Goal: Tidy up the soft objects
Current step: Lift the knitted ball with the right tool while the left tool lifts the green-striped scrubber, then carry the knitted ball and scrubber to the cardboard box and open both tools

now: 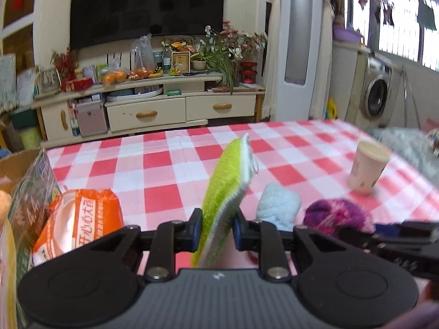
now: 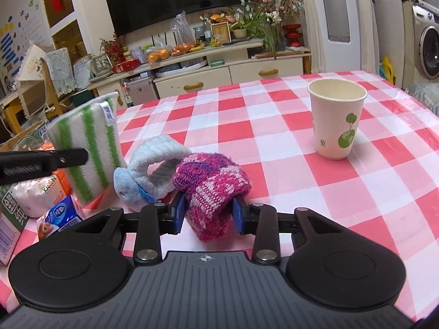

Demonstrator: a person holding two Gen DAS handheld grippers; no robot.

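Your checkered counter (image 2: 274, 126) carries everything. Your left tongs (image 1: 216, 230) are clenched on the green-striped sponge pad (image 1: 227, 186), held tilted above the cloth. At two o'clock from your right tongs (image 2: 208, 213) stands the paper cup (image 2: 334, 118). Those tongs grasp the pink knitted piece (image 2: 211, 186), with the pale blue fleece band (image 2: 153, 164) touching it at ten o'clock.

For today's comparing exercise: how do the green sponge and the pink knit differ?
The sponge is flat and green-and-white striped; the knit is lumpy, pink and purple. The sponge is lifted, tilted, in the left tool; the knit lies on the table in the right tool. Both are soft and gripped.
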